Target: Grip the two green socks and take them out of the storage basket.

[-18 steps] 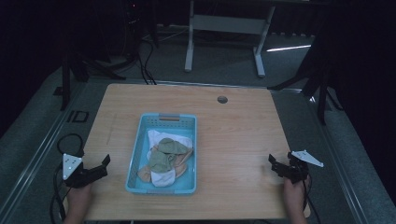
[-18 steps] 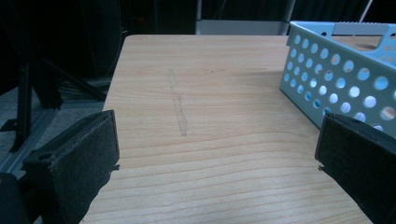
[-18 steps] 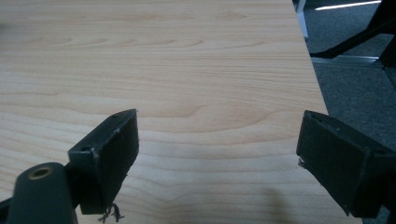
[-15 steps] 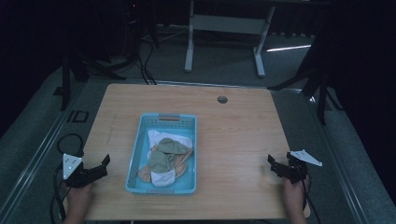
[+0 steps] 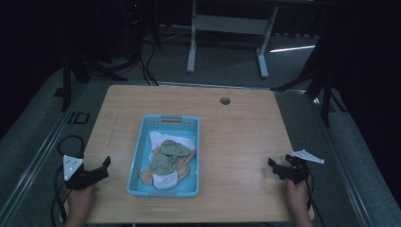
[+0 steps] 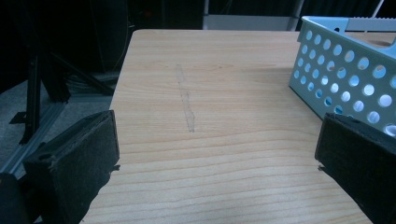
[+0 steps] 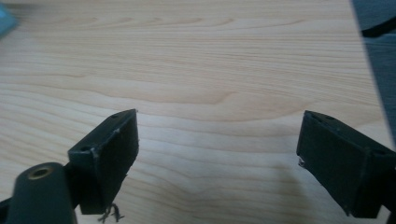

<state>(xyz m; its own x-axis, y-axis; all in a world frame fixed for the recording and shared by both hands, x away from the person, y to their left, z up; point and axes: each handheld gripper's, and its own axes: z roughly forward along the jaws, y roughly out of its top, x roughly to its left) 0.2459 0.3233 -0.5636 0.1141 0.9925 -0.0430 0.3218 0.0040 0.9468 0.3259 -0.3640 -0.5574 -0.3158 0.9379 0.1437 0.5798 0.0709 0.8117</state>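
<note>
Socks (image 5: pixel 168 161) heaped in blue basket (image 5: pixel 138 161) mid-table; left gripper (image 5: pixel 101 168) and right gripper (image 5: pixel 276 169) both released, empty, flanking it; best reach inward, descend over rim, pinch topmost fabric only.

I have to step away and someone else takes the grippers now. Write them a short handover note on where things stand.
Left gripper: open, nothing between its jaws, low over the table's near left corner, just left of the basket.
Right gripper: open, holding nothing, over bare wood near the right edge, well clear of the basket.
Things: the blue perforated basket sits mid-table; a heap of clothes in white, olive-green and tan lies inside it.
Done: nothing visibly taken out; no cloth lies on the table.
Left: probably reach into the basket and lift out the first piece.
</note>
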